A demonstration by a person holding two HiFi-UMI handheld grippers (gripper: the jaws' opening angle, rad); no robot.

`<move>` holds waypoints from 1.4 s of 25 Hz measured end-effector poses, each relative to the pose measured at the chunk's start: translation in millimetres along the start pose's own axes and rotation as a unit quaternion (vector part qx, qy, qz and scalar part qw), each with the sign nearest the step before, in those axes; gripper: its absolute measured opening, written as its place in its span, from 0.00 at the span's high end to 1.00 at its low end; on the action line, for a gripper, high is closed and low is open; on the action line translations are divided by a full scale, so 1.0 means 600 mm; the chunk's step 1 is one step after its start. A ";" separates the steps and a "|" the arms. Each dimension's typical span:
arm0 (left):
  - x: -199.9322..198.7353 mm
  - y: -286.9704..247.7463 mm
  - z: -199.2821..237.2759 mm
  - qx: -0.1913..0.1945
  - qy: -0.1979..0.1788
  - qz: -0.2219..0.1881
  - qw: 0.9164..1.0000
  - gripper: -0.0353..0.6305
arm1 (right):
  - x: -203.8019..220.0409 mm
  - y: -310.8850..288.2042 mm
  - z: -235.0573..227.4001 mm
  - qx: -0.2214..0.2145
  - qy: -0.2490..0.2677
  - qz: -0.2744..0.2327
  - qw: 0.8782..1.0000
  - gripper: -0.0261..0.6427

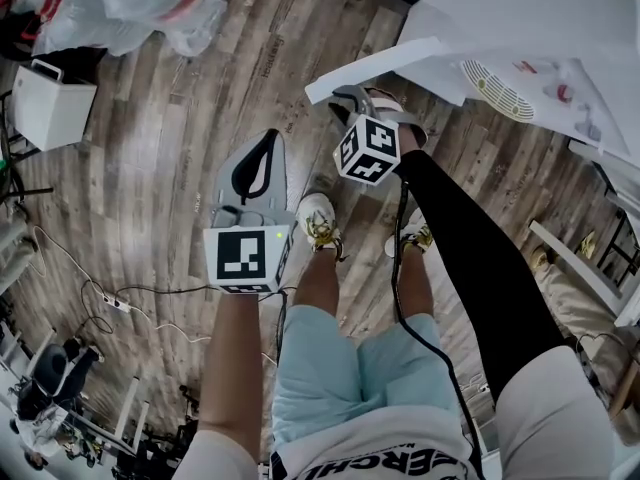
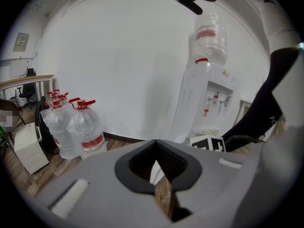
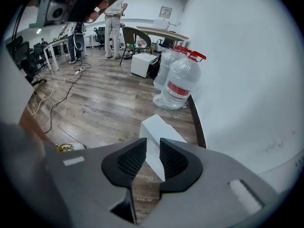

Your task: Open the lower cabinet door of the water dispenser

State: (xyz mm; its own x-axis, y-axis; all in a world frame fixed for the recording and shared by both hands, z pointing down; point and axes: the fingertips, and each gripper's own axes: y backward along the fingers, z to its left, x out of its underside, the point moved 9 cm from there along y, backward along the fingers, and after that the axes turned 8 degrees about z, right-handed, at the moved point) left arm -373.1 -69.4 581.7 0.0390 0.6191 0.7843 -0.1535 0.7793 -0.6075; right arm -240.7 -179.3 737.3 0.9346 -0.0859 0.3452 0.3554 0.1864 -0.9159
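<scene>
The white water dispenser (image 1: 520,58) stands at the upper right of the head view; in the left gripper view the dispenser (image 2: 204,99) carries an inverted bottle (image 2: 209,39). Its lower cabinet door (image 1: 380,68) stands swung out over the floor. My right gripper (image 1: 350,93) is at the door's free edge. The right gripper view shows the right gripper (image 3: 153,146) shut on that white door (image 3: 159,127), whose panel runs between the pads. My left gripper (image 1: 272,136) hangs apart from the door over the floor. In its own view the left gripper (image 2: 155,142) has its tips together and holds nothing.
Several large water bottles (image 2: 85,129) stand by the wall, left of the dispenser, and show as bottles (image 3: 183,82) in the right gripper view. A white box (image 1: 45,103) sits beside them. Cables (image 1: 110,298) trail over the wooden floor. My feet (image 1: 320,223) are just behind the door.
</scene>
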 end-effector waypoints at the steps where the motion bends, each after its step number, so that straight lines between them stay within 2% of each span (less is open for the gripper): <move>1: 0.000 -0.001 0.002 0.000 0.001 0.000 1.000 0.87 | -0.003 -0.003 -0.005 0.001 0.001 0.000 1.000 0.86; 11: -0.001 -0.009 0.018 -0.002 0.011 -0.003 1.000 0.87 | -0.034 -0.024 -0.044 0.029 0.015 0.003 0.999 0.86; 22: -0.005 -0.013 0.031 -0.009 0.010 0.004 1.000 0.87 | -0.029 -0.021 -0.037 0.015 0.012 0.001 1.000 0.86; 31: -0.018 -0.013 0.009 0.016 -0.015 0.002 1.000 0.87 | -0.020 0.004 -0.014 0.022 0.011 -0.009 1.000 0.86; 35: -0.040 -0.014 -0.012 0.037 -0.039 0.003 0.999 0.87 | -0.013 0.037 -0.017 0.033 -0.017 -0.017 0.999 0.86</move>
State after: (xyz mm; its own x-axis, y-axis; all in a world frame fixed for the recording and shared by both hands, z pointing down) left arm -365.4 -89.8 567.3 -0.0389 0.6128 0.7893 -0.2252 0.7642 -0.6044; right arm -240.4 -184.3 712.1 0.9215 -0.0610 0.3836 0.3863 0.2478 -0.8885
